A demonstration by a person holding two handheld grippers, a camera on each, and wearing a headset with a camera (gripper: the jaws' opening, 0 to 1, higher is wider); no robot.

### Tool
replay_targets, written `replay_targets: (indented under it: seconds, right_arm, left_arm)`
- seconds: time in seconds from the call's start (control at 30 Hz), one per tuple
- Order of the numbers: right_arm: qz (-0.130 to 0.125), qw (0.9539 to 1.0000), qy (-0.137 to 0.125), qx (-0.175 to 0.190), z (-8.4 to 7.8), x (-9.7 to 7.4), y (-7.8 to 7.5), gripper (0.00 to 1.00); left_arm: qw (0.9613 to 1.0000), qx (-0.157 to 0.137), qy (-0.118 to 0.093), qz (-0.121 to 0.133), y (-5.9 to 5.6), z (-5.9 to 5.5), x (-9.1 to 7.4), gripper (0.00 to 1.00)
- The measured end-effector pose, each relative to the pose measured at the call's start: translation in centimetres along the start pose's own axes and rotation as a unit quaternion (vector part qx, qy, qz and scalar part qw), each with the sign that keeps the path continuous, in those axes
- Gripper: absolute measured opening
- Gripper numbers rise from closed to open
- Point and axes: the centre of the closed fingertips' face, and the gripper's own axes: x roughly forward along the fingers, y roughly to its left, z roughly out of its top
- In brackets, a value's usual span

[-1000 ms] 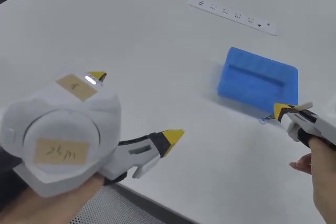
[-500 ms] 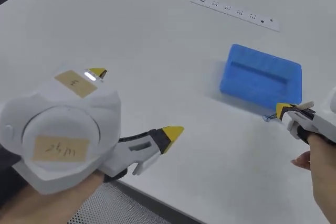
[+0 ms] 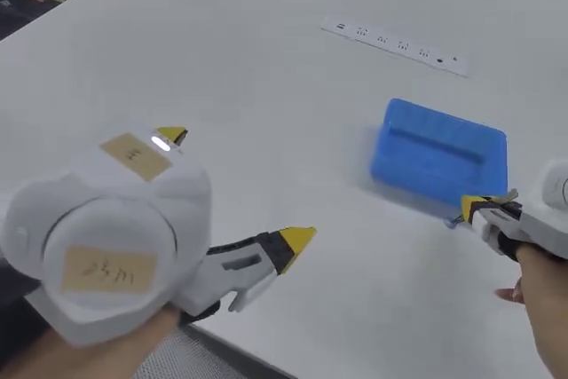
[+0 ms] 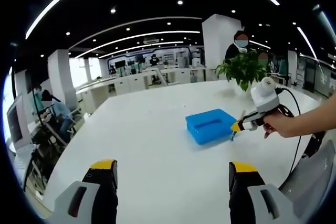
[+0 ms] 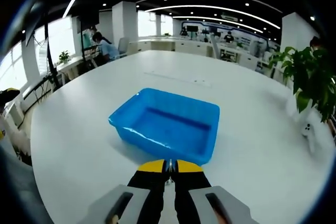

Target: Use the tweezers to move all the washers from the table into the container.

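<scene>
Blue tray (image 5: pixel 164 124) sat dead ahead of the right gripper (image 5: pixel 169 165), just past its tips, jaws pinched on the tweezers (image 5: pixel 168 176). Left gripper (image 4: pixel 173 165) hung wide open, much further off.

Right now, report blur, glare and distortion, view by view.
Head view: left gripper close and soft, container sharper. Left gripper view: fisheye curves the ceiling lights. Right gripper view: table edge bows; tweezers between the jaws are blurred.

White power strip (image 3: pixel 395 42) flat on white tabletop (image 3: pixel 248 95). Green leafy plant (image 5: pixel 312 77) near tabletop edge. Seated person (image 4: pixel 55 111) at background desks. Curved light strips (image 4: pixel 136 35) on ceiling.
</scene>
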Motion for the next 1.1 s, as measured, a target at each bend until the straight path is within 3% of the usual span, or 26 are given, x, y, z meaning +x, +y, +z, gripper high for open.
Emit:
replay_targets:
  seconds: [0.2, 0.3, 0.63, 0.9, 1.0, 1.1]
  right_arm:
    - [0.021, 0.9997, -0.002, 0.015, 0.8, -1.5, 0.3, 0.02]
    - [0.040, 0.9988, -0.008, 0.028, 1.6, -2.2, 0.7, 0.02]
    - [0.053, 0.9975, -0.039, -0.024, 5.9, -3.8, 0.8, 0.02]
    - [0.041, 0.9975, -0.049, -0.032, 7.8, -2.4, -0.4, 0.02]
    - [0.040, 0.9983, -0.033, -0.027, 7.5, -0.9, -0.7, 0.02]
    - [0.035, 0.9983, -0.010, -0.046, 6.5, 0.7, -0.8, 0.02]
  left_arm:
    - [1.0000, -0.009, 0.000, 0.002, 0.2, 0.1, -0.4, 0.92]
    - [0.9998, -0.014, 0.014, -0.001, 0.1, -0.3, -0.5, 0.95]
    - [0.9996, -0.008, 0.026, -0.009, -0.6, -0.6, -1.3, 0.96]
    - [0.9992, 0.001, 0.037, -0.014, -1.0, -0.9, -1.8, 0.95]
    - [0.9992, -0.006, 0.037, -0.014, -1.0, -0.9, -2.0, 0.95]
    - [0.9992, -0.007, 0.037, -0.012, -1.0, -0.9, -2.2, 0.95]
